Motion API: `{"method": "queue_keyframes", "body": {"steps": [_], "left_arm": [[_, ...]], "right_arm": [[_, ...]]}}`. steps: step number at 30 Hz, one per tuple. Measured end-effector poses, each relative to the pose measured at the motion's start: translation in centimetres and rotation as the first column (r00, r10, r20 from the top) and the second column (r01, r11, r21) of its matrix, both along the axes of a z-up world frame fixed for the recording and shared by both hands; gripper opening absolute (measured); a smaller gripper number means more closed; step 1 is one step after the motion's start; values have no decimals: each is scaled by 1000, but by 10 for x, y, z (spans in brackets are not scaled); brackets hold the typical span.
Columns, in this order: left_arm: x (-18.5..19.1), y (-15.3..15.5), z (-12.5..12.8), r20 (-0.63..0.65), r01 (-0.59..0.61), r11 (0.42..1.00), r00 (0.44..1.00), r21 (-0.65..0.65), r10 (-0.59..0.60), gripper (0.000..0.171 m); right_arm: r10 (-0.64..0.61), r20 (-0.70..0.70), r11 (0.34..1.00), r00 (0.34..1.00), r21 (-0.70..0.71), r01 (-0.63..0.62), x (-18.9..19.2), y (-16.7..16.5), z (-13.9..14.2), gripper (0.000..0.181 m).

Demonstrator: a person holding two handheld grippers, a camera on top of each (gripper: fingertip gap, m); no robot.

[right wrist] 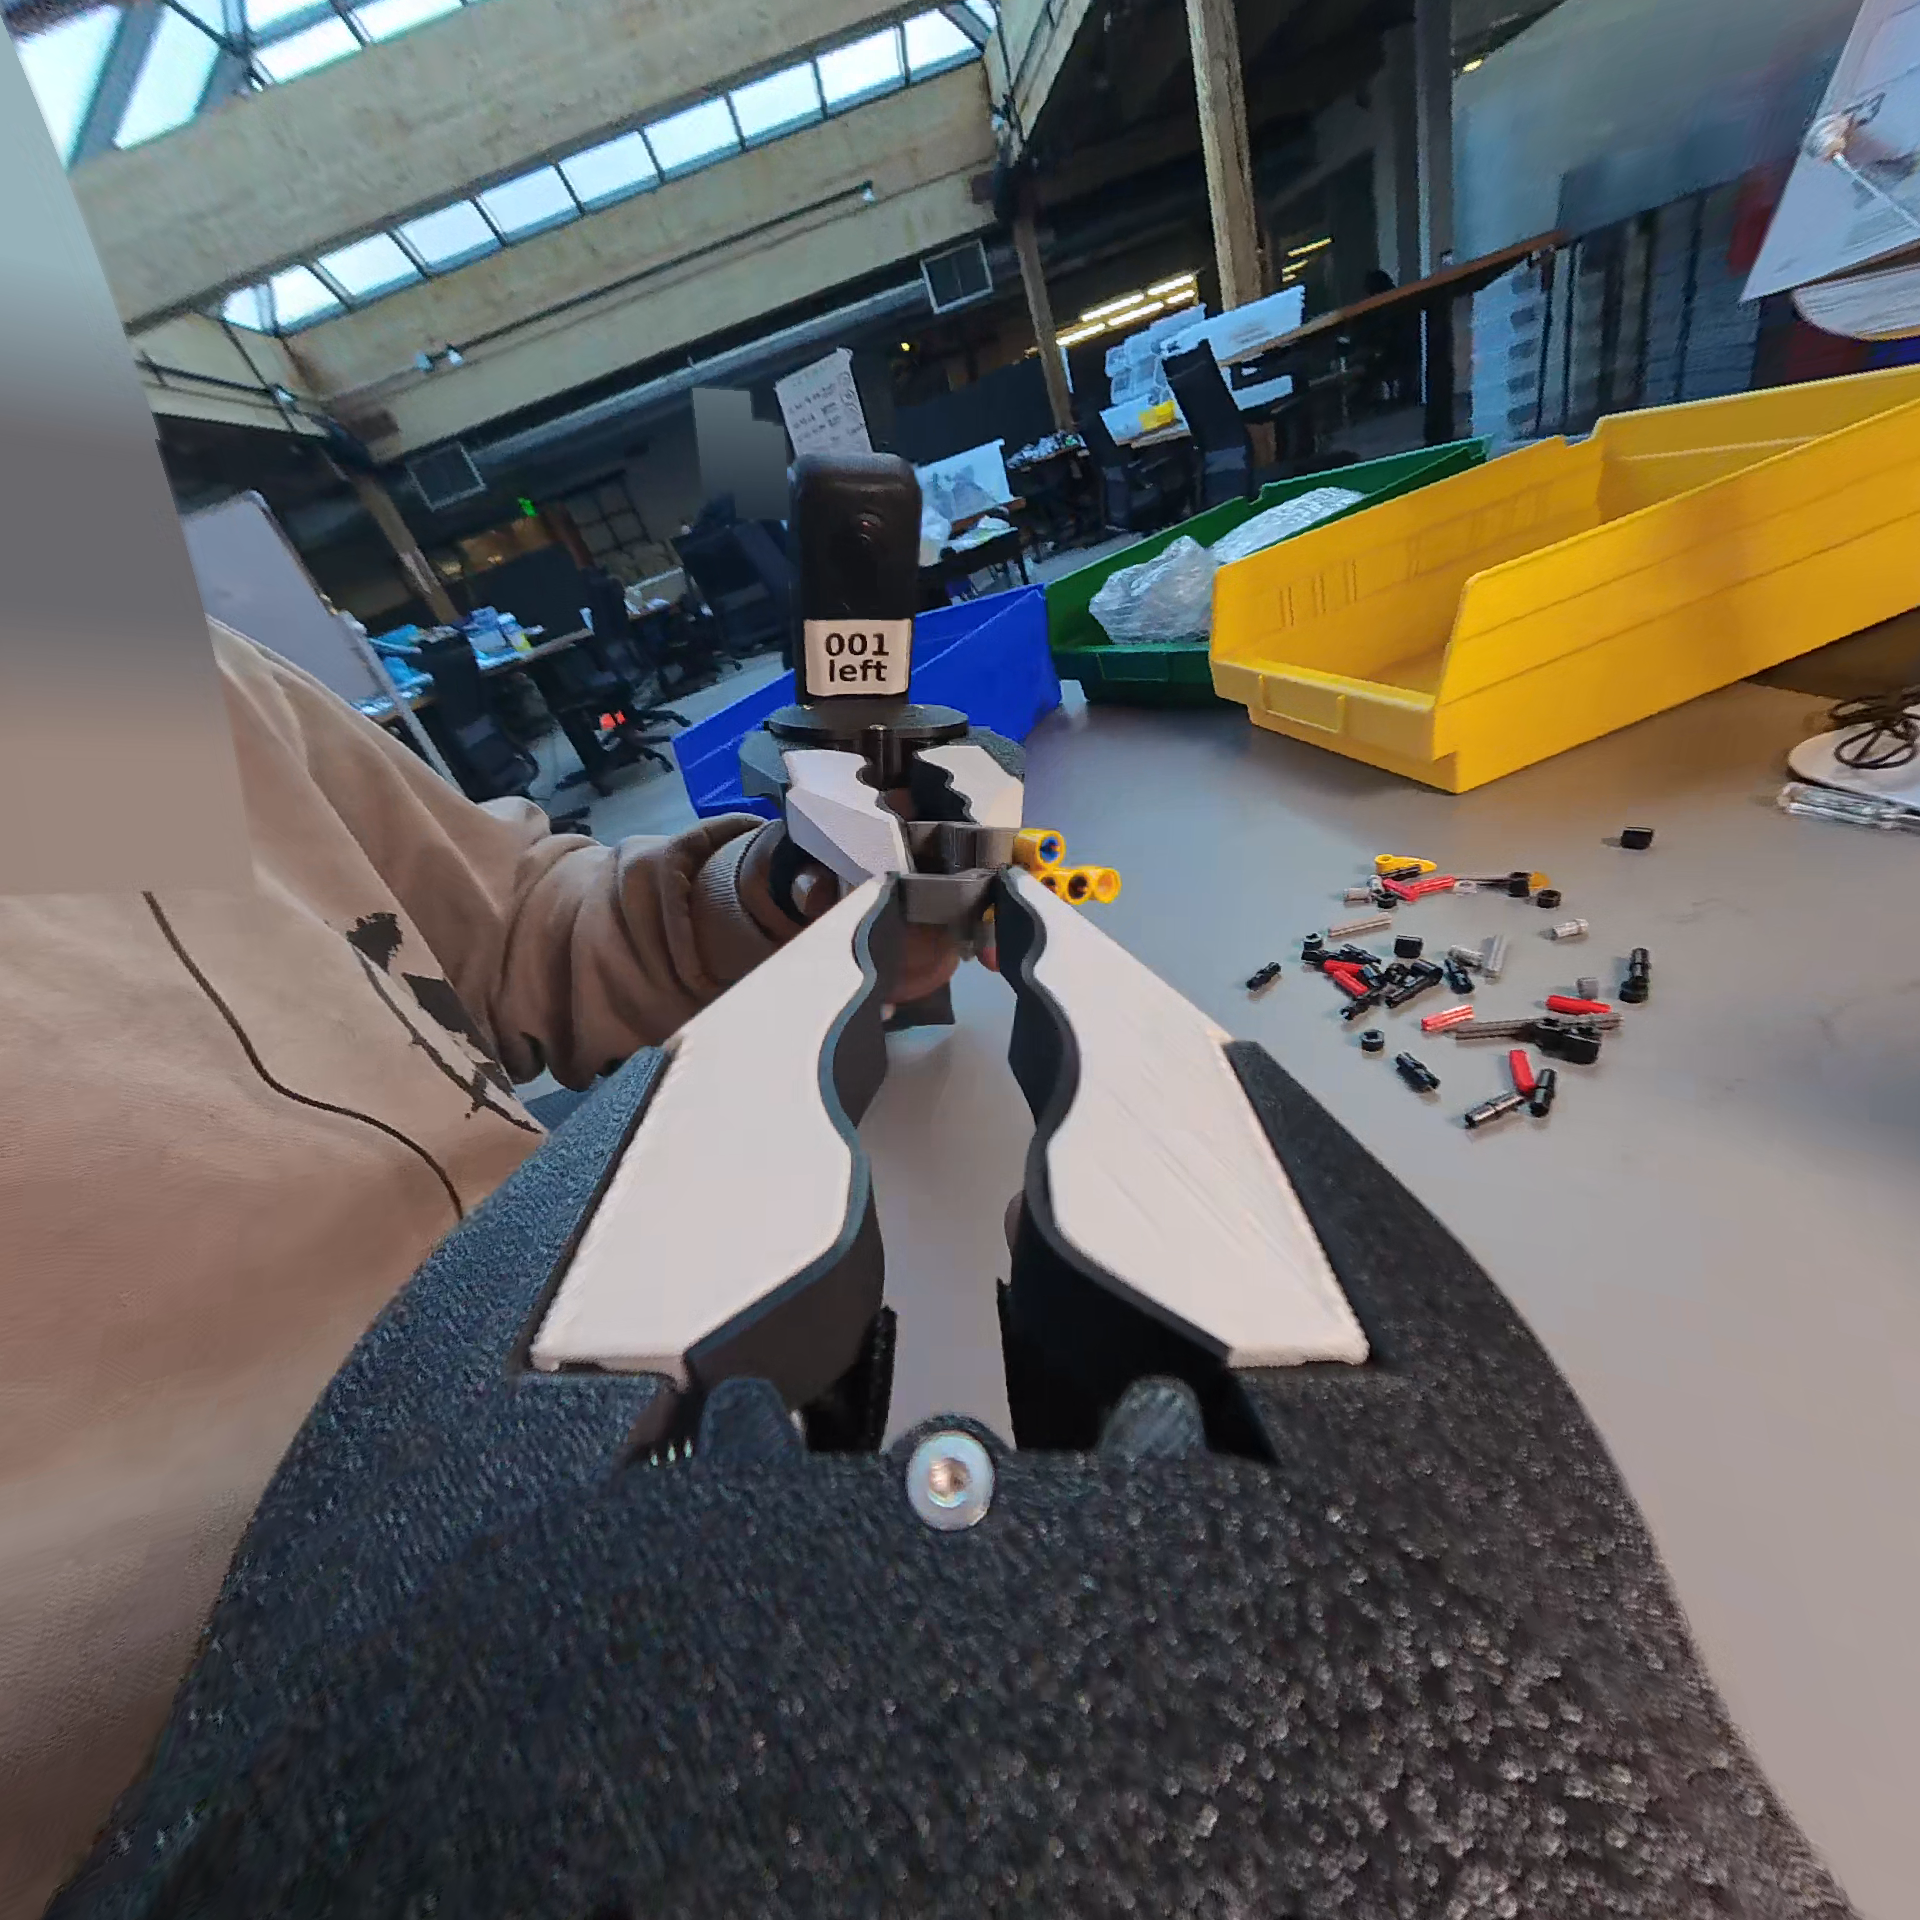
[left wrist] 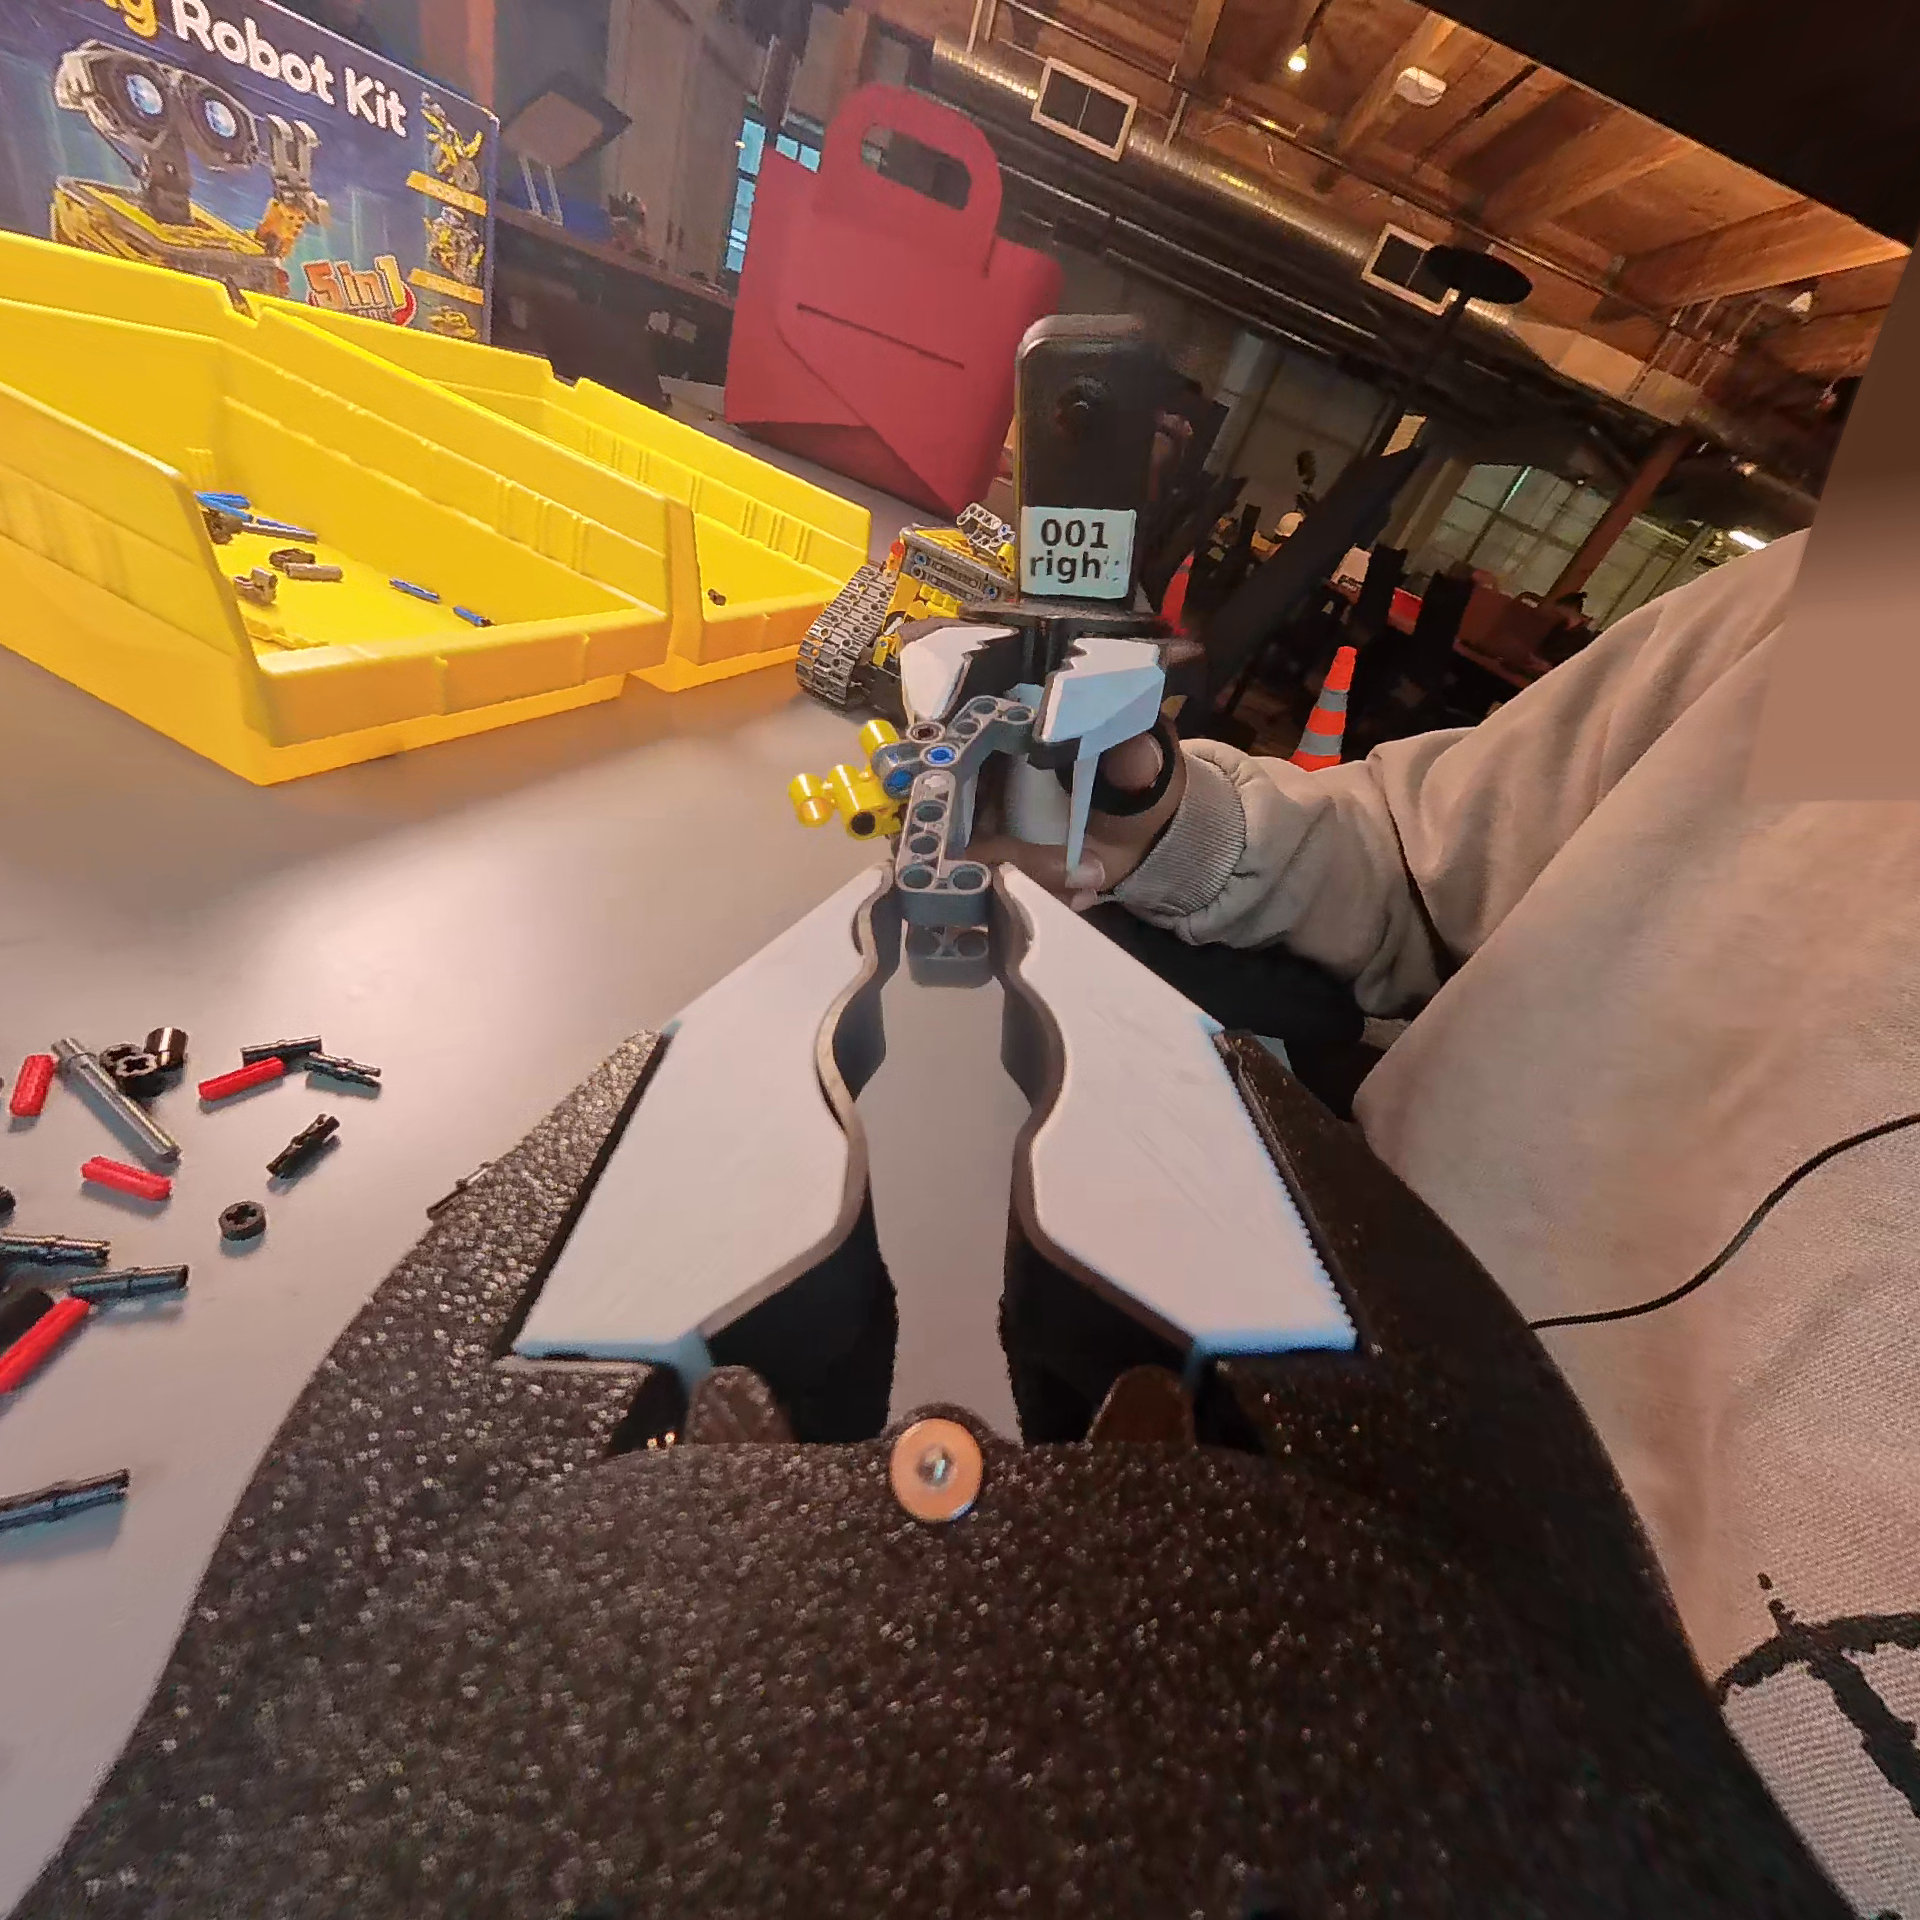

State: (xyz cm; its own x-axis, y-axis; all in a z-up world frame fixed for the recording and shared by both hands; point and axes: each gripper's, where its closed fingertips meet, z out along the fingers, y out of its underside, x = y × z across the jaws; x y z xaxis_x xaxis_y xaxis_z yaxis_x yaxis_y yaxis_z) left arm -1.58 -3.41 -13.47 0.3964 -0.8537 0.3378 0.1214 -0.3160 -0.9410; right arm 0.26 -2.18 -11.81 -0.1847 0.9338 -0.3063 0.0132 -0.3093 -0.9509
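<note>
Left gripper [left wrist: 943, 894] pinching the near end of a grey beam [left wrist: 940, 810], fingertips pressed against its sides. Right gripper [right wrist: 940, 891] clamping the other end of the same beam [right wrist: 940, 896], the two tools meeting tip to tip above the grey table [left wrist: 468, 935]. Beam standing roughly upright in the left wrist view, carrying blue pins and a yellow connector [left wrist: 847, 795] sticking out to its left; same connector [right wrist: 1081, 883] showing just right of the fingertips in the right wrist view. Sleeved hand [left wrist: 1117, 821] gripping the right tool's handle. Loose pins [left wrist: 135, 1101], red, black and grey, lying scattered on the table well left of the left gripper; same scatter [right wrist: 1455, 987] sitting right of the right one. Yellow bins [left wrist: 416, 540] resting far left, a few small parts lying inside. Tracked model [left wrist: 904, 603] standing behind the beam, just beside the bins. Red bag [left wrist: 883, 312] and kit box [left wrist: 260, 156] standing farther back. Green bin [right wrist: 1195, 592] and blue bin [right wrist: 977, 655] lying beyond the yellow one.
</note>
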Motion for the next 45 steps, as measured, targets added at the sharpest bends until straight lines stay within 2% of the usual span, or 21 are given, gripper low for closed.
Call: {"method": "queue_keyframes", "body": {"steps": [2,5,9,12,14,15,18,21,25,27,28,30,31,33,35,37,39,42,45], "left_arm": [[-1,0,1,1,-2,1000,1000,4,2,16],[-3,1,0,-12,-17,1000,1000,3,17,16],[-8,3,6,44,-27,1000,999,-3,27,16],[-11,5,9,78,-37,999,996,-5,37,17],[-9,6,1,37,-31,999,999,-23,32,32],[-7,6,-1,24,-30,999,999,-21,31,33],[-6,9,-1,20,-52,999,998,-16,53,22],[-10,10,9,98,-45,999,994,-30,48,16],[-13,9,5,88,-33,998,995,-49,37,16],[-10,6,-1,29,-20,999,999,-36,21,16],[-9,3,-2,1,-9,1000,1000,-21,9,16],[-6,0,-7,-93,1,1000,996,17,1,16],[-5,-3,-12,-158,13,999,987,41,-7,16],[3,-10,-22,-254,59,996,966,59,-42,16],[13,-20,-32,-310,119,991,946,55,-96,16],[20,-27,-38,-343,165,985,929,46,-140,16],[22,-30,-44,-364,183,983,918,31,-159,16],[21,-30,-36,-295,182,983,941,18,-169,16],[20,-30,-17,-193,170,982,969,77,-153,20]], "right_arm": [[24,-8,999,1000,-22,-25,1,-1,0,15],[1,12,1000,1000,26,-2,-1,0,-5,16],[-33,86,996,996,90,25,-7,0,-19,15],[-43,53,999,998,-21,44,-11,1,-14,15],[-67,-10,985,998,-157,65,-11,8,-6,14],[-78,-28,978,997,-196,71,-10,12,-4,14],[-84,-40,973,996,-218,73,-9,14,-4,14],[-87,-3,981,996,-175,85,-12,11,-11,15],[-58,98,997,993,-47,62,-17,2,-28,15],[-34,162,999,986,20,31,-16,-1,-36,16],[-31,185,998,982,57,21,-14,-1,-37,22],[-48,174,993,983,118,28,-7,5,-29,37],[-42,149,991,988,134,22,-3,6,-21,38],[10,134,986,991,163,-32,0,-3,-14,35],[29,197,969,980,235,-75,-5,-12,-28,31],[59,258,949,964,285,-135,-9,-24,-45,21],[110,268,943,957,275,-185,-10,-34,-52,6],[143,230,957,963,216,-193,-11,-36,-47,6],[158,110,982,981,91,-168,-12,-33,-27,6]]}}
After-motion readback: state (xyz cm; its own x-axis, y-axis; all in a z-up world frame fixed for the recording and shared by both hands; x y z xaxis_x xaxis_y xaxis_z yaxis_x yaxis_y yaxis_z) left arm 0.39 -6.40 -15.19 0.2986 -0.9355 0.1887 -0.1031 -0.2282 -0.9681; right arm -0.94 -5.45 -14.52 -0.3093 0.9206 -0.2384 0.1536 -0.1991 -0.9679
